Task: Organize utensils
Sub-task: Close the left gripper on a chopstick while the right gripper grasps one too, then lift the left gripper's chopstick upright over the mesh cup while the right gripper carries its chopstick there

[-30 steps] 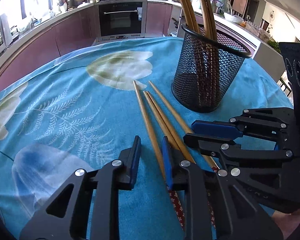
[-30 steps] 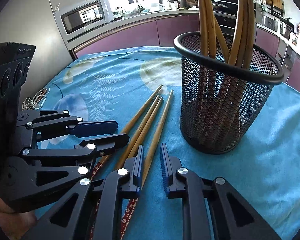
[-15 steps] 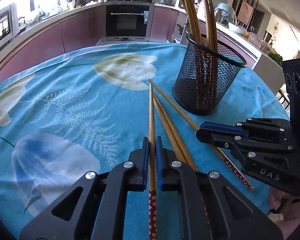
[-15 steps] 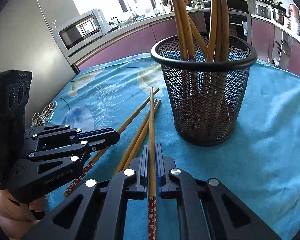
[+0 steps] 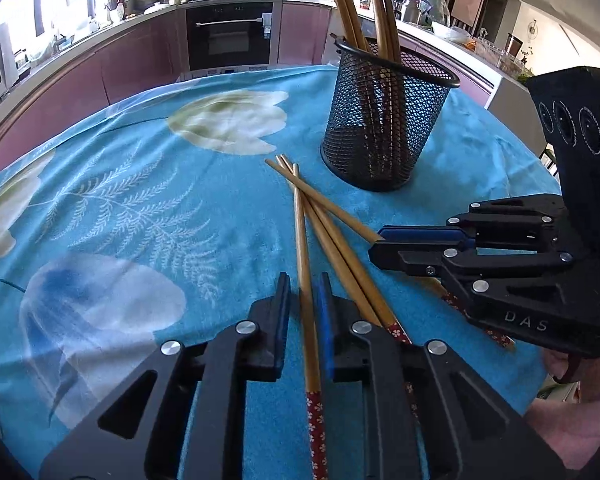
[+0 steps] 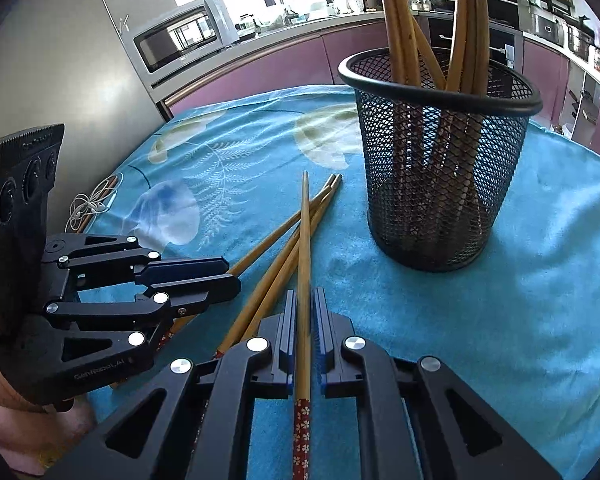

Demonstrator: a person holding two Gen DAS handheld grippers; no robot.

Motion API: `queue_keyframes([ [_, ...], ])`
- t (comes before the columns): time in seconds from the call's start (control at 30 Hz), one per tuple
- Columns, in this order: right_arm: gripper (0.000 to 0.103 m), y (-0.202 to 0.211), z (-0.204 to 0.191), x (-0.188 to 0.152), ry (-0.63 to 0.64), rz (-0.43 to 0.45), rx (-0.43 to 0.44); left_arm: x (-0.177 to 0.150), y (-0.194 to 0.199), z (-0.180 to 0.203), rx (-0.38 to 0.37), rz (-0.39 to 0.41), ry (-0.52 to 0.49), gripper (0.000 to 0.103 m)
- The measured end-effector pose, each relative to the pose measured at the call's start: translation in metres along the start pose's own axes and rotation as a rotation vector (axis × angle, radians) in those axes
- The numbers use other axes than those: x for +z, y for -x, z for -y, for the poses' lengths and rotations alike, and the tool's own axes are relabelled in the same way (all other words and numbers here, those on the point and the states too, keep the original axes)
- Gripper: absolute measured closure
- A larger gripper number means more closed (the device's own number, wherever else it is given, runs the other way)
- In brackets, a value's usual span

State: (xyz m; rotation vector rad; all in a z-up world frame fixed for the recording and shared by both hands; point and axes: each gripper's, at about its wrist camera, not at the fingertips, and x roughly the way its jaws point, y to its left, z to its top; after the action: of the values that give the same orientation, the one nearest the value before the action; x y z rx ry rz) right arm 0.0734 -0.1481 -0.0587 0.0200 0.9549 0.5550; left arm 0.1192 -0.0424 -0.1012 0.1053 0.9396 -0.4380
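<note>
The desk (image 5: pixel 99 184) carries a mesh cup (image 5: pixel 384 128) at 1 o'clock, with loose chopsticks (image 5: pixel 332 236) lying at its foot. The right gripper (image 6: pixel 302 312) clamps 1 chopstick (image 6: pixel 304 240); lift it tip-up and clear the rim before dropping it. The left gripper (image 5: pixel 302 300) had pinched another half a second ago; its jaws have just been opening and now stand narrowly apart around it.

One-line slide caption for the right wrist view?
Right gripper clamps one chopstick beside the mesh holder; three more lie on the blue cloth.
</note>
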Motion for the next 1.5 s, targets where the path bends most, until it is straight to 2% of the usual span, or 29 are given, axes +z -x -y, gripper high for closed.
queue_keyframes([
  [0.2, 0.097, 0.000, 0.000, 0.003, 0.002, 0.004, 0.004, 0.012, -0.008, 0.000, 0.006, -0.007, -0.004, 0.090],
  [0.27, 0.097, 0.007, -0.001, 0.002, 0.009, 0.022, 0.014, 0.013, -0.007, 0.000, 0.017, 0.001, 0.010, 0.095],
  [0.43, 0.097, 0.032, -0.001, 0.001, 0.036, 0.074, 0.030, 0.012, 0.007, 0.001, 0.003, 0.041, 0.030, 0.096],
  [0.9, 0.097, 0.113, 0.013, 0.012, 0.016, 0.296, 0.040, 0.028, 0.097, 0.001, -0.151, 0.231, 0.032, 0.096],
  [1.17, 0.097, 0.135, 0.016, 0.023, 0.023, 0.370, 0.043, 0.042, 0.131, -0.001, -0.176, 0.325, 0.050, 0.096],
  [1.5, 0.097, 0.158, 0.018, 0.049, 0.041, 0.453, 0.010, 0.073, 0.149, 0.001, -0.195, 0.411, 0.083, 0.096],
])
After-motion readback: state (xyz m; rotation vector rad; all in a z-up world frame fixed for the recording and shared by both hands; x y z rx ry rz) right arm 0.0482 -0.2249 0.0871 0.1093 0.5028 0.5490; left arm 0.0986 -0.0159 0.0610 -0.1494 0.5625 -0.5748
